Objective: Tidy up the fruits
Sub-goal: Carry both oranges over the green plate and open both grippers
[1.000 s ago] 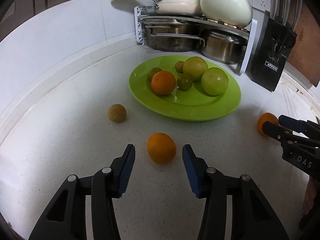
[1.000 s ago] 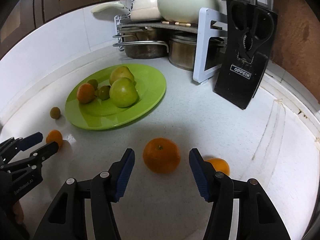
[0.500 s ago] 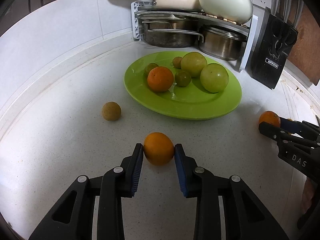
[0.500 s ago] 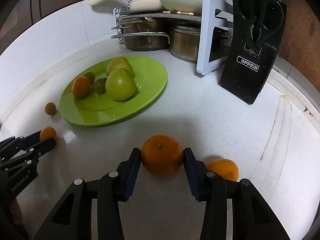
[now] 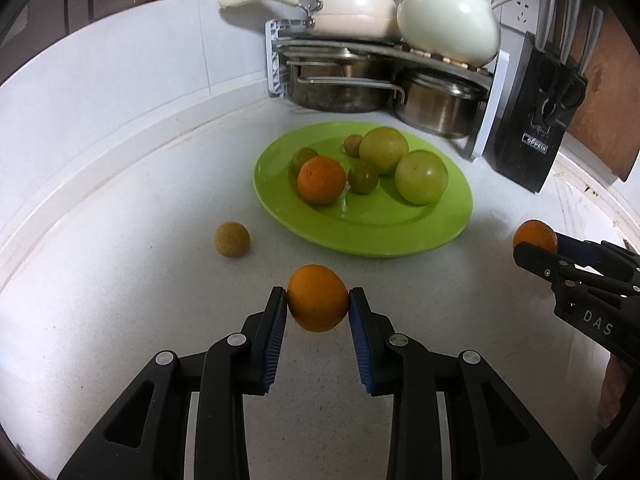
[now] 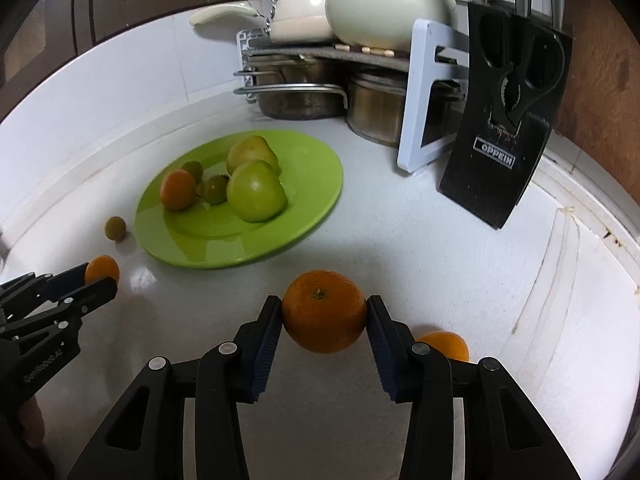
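Now both tongs clamped, left tongs (image 5: 318, 303) on small orange (image 5: 317, 297), right tongs (image 6: 323, 312) on big orange (image 6: 323, 310); plate (image 5: 400, 236) dead ahead of left, ahead-left of right, left nearer.

A white desk (image 5: 120, 320) is running back to a white tiled wall (image 5: 120, 80). In the corner a rack (image 5: 280, 60) is carrying a cream pan (image 5: 352, 14) and a white pot (image 5: 448, 28) on top, with two steel pots (image 5: 436, 104) sitting underneath. A black knife block (image 6: 508, 120) is leaning just beside the rack.
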Demonstrator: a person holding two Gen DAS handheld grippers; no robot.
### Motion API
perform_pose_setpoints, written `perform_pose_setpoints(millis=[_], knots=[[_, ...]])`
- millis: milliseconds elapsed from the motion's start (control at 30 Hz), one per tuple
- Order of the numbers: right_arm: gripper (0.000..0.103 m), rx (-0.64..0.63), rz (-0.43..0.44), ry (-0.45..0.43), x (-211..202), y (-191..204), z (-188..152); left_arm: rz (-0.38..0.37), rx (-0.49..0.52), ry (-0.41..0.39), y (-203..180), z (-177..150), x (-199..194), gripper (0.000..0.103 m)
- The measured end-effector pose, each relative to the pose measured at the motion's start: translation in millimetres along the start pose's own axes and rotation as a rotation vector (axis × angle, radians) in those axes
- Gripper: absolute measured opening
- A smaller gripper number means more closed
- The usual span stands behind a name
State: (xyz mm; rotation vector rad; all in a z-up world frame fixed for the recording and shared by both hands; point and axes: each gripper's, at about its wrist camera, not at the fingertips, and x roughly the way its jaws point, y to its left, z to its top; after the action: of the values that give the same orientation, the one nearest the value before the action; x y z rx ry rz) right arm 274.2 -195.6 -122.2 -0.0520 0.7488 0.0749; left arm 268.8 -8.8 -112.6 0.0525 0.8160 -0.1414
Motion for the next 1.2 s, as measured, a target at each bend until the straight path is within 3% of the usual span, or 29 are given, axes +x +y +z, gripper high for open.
perform_pose_setpoints(millis=[333,700,1200], knots=[[0.044,-0.027,0.037,-0.062,-20.1,10.6,23.5,-0.039,0.016,-0.083,2.8,26.1,-23.2,0.032],[0.044,-0.074,0.055,-0.155,-26.1,26.4,71.0,-0.058,0.043,-0.145,9.9,66.5,-24.9,0.032],[0.044,-0.021,0.083,-0.062,32.7,34.7,124.3,-0.091,0.083,-0.133,9.5,124.6,13.0,0.032]])
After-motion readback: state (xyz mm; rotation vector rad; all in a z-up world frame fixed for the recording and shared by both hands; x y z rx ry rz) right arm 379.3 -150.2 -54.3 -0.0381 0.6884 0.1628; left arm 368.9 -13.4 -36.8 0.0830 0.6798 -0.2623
